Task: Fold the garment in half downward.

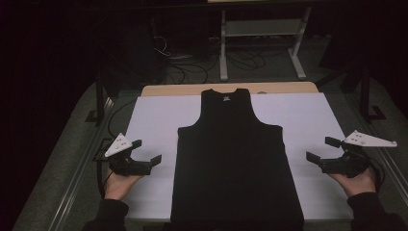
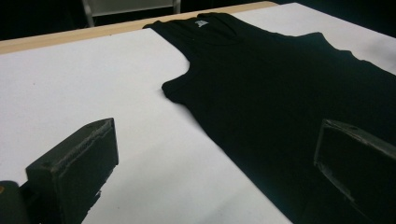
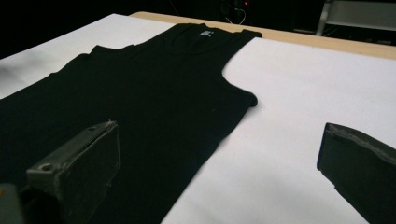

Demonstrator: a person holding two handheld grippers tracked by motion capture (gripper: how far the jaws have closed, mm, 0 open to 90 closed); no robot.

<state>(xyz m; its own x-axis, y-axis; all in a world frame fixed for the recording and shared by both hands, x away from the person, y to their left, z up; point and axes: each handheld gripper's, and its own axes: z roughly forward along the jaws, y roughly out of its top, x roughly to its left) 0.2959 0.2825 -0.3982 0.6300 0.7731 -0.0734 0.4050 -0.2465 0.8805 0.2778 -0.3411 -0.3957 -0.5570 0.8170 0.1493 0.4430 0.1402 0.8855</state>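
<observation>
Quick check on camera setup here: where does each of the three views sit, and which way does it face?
High view: above the person's side, facing forward and down on the white sheet and black tank top; shows both hands, left gripper and right gripper.
Left gripper view: rides the left gripper, facing the top's armhole side; own open jaws rise from below.
Right gripper view: rides the right gripper, facing the opposite side; own open jaws likewise.
Shared: both gripper views catch the neck label.
</observation>
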